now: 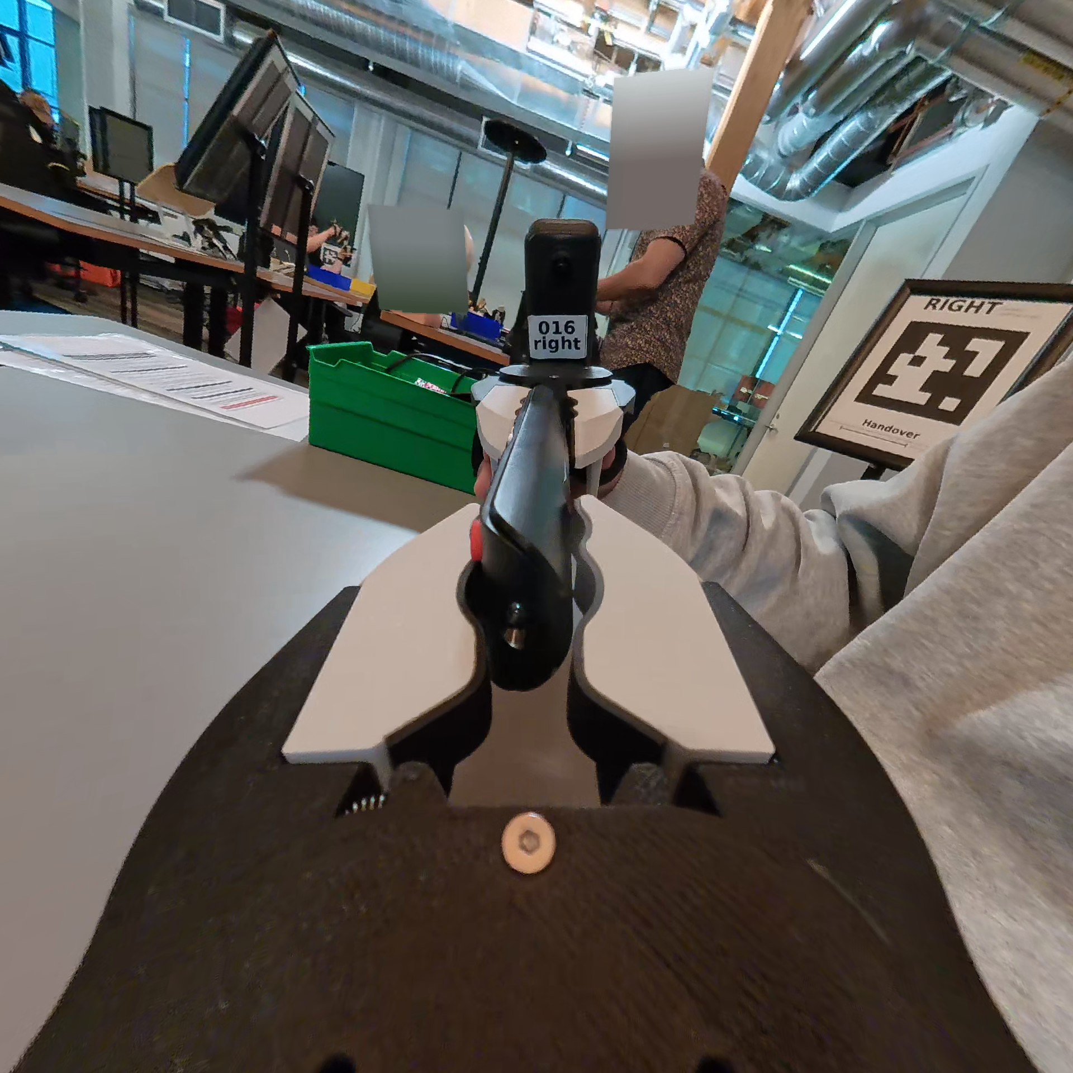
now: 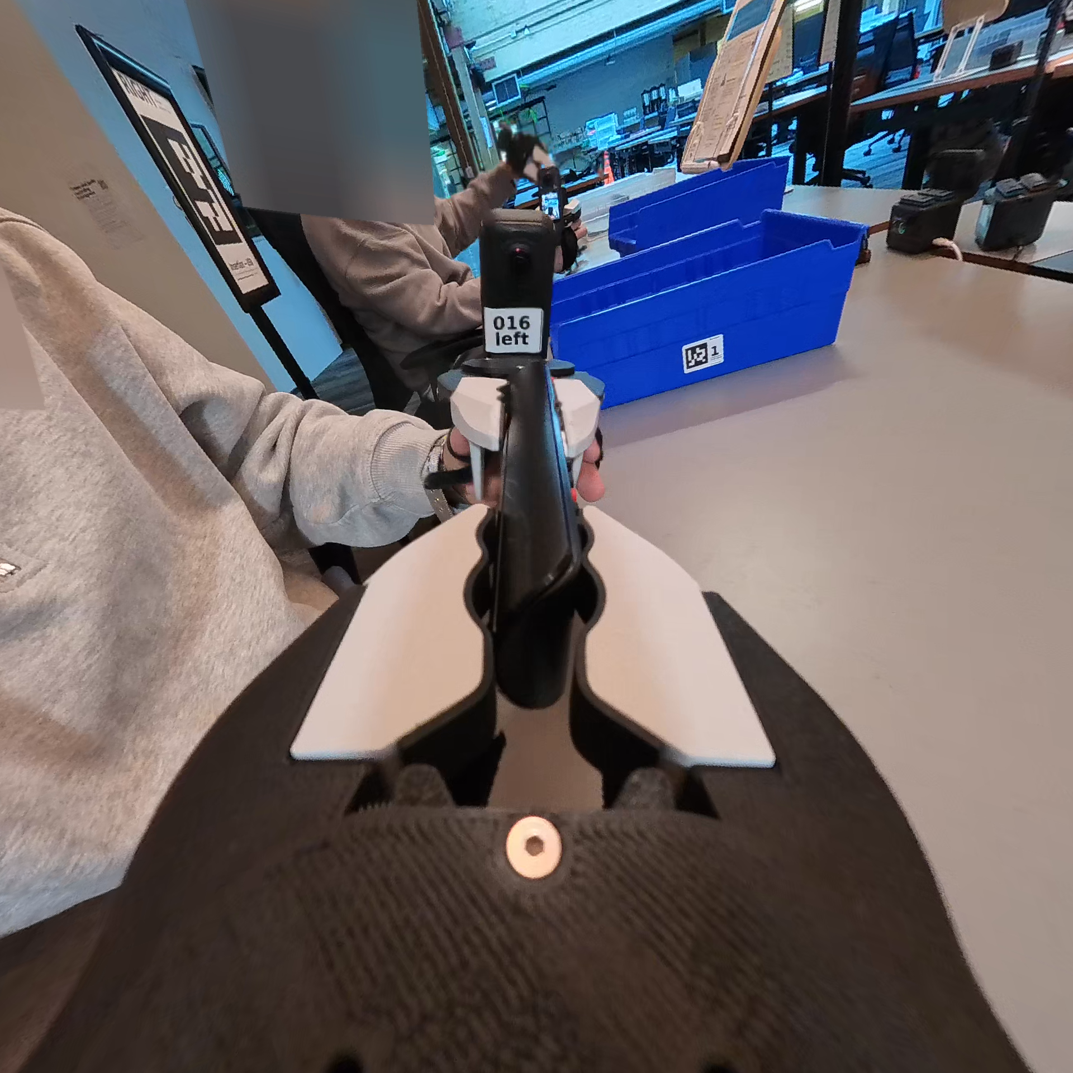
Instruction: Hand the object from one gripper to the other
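A long black tool with a red button on its side (image 1: 525, 586) spans the gap between the two grippers, above the table. My left gripper (image 1: 525, 522) is shut on its near, thicker end. My right gripper (image 1: 548, 418) faces it from beyond and is shut on the far, thinner end. In the right wrist view the same tool (image 2: 534, 580) sits between the white fingers of my right gripper (image 2: 531, 534), and its far end is in my left gripper (image 2: 525, 412). Hands hold both gripper handles.
The grey table (image 1: 145, 551) lies below. A green bin (image 1: 383, 406) stands behind the right gripper, and two blue bins (image 2: 726, 302) stand behind the left one. A framed marker sign (image 1: 940, 371) stands nearby. A printed sheet (image 1: 145, 371) lies on the table. Grey-sleeved arms (image 1: 813, 551) reach in, and other people are seated behind. One gripper's finger ends stand about 5 cm off the other's.
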Available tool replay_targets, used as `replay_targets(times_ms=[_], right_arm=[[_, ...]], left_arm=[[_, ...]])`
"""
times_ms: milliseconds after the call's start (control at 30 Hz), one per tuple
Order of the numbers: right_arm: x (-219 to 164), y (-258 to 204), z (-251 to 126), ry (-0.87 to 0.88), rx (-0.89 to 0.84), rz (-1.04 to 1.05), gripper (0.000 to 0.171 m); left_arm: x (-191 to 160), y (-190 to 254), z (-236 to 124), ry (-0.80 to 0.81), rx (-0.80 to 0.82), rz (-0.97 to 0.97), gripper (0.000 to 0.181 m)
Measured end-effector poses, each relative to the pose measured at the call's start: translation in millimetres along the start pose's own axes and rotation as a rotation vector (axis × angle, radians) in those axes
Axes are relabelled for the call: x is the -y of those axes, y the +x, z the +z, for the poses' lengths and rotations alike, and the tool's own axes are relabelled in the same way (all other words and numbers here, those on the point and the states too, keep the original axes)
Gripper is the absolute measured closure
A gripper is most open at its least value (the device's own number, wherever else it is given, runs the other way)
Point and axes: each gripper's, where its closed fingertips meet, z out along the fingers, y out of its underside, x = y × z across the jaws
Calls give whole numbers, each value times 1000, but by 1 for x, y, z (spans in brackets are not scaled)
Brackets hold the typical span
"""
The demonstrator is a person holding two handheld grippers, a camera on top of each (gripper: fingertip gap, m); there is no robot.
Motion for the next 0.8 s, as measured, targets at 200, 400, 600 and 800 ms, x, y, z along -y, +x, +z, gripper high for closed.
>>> replay_targets(times_ms=[200, 400, 600, 800], right_arm=[[7, 5, -3, 52, -24, 6, 132], [25, 23, -20, 172, -145, -16, 97], [52, 34, -41, 168, -503, -407, 91], [29, 41, -18, -251, -758, -923, 93]], left_arm=[[1, -1, 0, -21, 27, 35, 158], [11, -6, -5, 37, 48, 12, 158], [14, -23, -15, 44, 106, -44, 158], [4, -39, -18, -12, 179, -83, 158]])
